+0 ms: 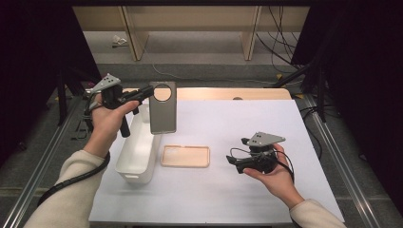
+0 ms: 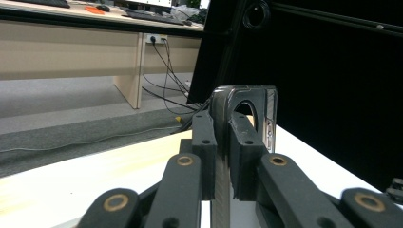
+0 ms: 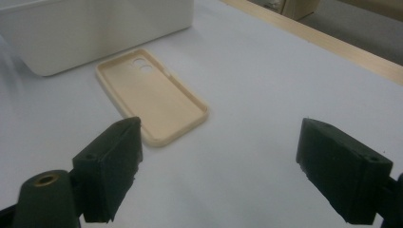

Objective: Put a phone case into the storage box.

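The left gripper (image 1: pixel 142 93) was clamped on the top edge of a grey phone case (image 1: pixel 163 108), near its round camera hole, and held it upright in the air above the far end of the white bin (image 1: pixel 138 152). In the left gripper view the case (image 2: pixel 247 107) sat edge-on between the closed jaws. Just right of the bin, a beige case (image 1: pixel 185 156) lay flat on the white sheet (image 1: pixel 247 123), hollow side up. Further right of the bin, past the beige case, the right gripper (image 1: pixel 237 164) was held low over the sheet, its jaws wide apart and gripping nothing. In the right gripper view the beige case (image 3: pixel 152 95) lay ahead of those open jaws, with the bin (image 3: pixel 95 33) just behind it.
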A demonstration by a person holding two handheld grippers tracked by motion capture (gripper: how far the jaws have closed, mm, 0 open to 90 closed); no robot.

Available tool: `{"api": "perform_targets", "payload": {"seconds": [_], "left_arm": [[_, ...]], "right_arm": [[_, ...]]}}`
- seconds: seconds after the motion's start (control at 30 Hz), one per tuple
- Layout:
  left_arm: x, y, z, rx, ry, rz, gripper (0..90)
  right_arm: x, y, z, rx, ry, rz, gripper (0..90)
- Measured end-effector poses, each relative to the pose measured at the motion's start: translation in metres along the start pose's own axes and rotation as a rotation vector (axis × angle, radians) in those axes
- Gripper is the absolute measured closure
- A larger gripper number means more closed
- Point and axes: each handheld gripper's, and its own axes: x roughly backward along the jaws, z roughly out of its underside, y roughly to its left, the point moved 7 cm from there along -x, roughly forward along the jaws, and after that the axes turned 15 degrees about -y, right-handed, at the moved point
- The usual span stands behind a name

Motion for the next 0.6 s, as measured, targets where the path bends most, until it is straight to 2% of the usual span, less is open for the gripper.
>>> {"api": "perform_targets", "payload": {"seconds": [0.6], "left_arm": [[0.002,0.036,-0.002,-0.027,0.002,-0.058,82.2]], "right_arm": [[-0.001,-0.001,0.001,-0.005,0.003,0.002,16.3]]}}
